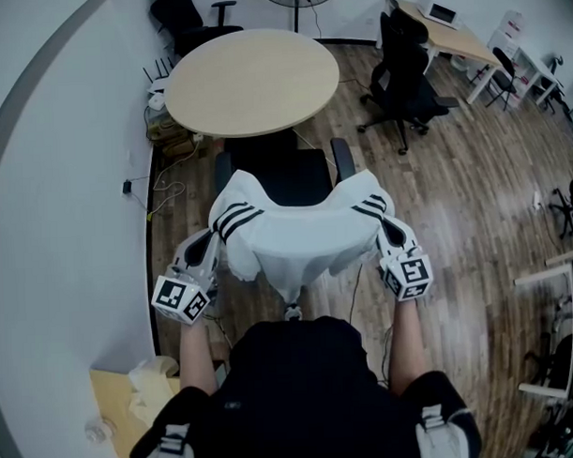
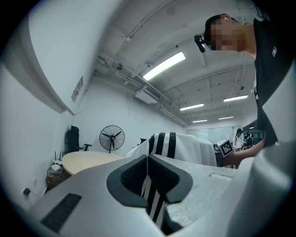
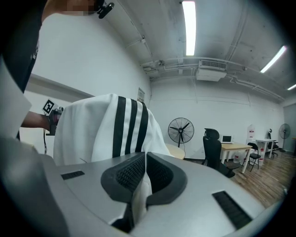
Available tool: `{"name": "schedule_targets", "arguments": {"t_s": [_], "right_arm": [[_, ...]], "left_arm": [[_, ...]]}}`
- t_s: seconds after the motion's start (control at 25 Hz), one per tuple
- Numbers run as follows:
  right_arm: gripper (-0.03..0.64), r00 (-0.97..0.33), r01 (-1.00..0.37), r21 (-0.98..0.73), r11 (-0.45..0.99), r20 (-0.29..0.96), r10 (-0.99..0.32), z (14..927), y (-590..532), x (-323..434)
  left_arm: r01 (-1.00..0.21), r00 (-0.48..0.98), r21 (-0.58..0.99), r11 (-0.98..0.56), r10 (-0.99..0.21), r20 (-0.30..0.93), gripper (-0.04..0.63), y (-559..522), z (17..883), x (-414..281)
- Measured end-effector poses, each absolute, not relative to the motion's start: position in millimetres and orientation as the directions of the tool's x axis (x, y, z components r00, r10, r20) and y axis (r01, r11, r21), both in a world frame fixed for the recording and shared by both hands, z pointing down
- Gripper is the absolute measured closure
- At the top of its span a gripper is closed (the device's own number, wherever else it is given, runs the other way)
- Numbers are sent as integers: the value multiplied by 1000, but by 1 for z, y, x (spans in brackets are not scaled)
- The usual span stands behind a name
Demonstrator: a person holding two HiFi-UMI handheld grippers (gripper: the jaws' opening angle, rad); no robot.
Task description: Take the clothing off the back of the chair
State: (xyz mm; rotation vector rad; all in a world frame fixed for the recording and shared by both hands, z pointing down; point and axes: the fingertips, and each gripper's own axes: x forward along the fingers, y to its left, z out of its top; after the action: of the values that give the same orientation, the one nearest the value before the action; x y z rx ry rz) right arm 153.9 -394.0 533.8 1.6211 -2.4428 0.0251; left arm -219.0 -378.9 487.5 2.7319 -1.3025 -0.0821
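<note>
Here, the left claw [image 2: 147, 159] is clenched on a striped fold of the white sports top with three black stripes on each shoulder [image 2: 194, 148]. The cloth runs down between its dark ribbed pads [image 2: 132, 175], which press it from both sides. The right claw [image 3: 144, 159] is likewise clenched, a plain white fold of the same top pinched between its jaws.

In the head view the two claws sit at 9 and 3 o'clock of the top, each gripping one striped shoulder. The top lies spread between them over the back of the black office chair [image 1: 294, 176], its loose lower edge hanging at 6 o'clock toward the person. The backrest itself is covered; the seat and both armrests show at 12 o'clock of the cloth.

Farther out at 12 o'clock stands a round light-wood surface [image 1: 253, 79]. A second black office chair [image 1: 403, 74] stands at 2 o'clock on the brown wooden plank floor [image 1: 454, 199]. A black pedestal fan [image 3: 180, 131] stands by the far white wall.
</note>
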Motion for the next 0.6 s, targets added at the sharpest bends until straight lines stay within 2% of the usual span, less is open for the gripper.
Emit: {"name": "schedule_targets", "arguments": {"t_s": [0.6], "right_arm": [[617, -392, -913, 75, 402, 120, -912, 508, -368, 181]], "left_arm": [[-827, 543, 130, -547, -837, -68, 589, -350, 456, -217]]}}
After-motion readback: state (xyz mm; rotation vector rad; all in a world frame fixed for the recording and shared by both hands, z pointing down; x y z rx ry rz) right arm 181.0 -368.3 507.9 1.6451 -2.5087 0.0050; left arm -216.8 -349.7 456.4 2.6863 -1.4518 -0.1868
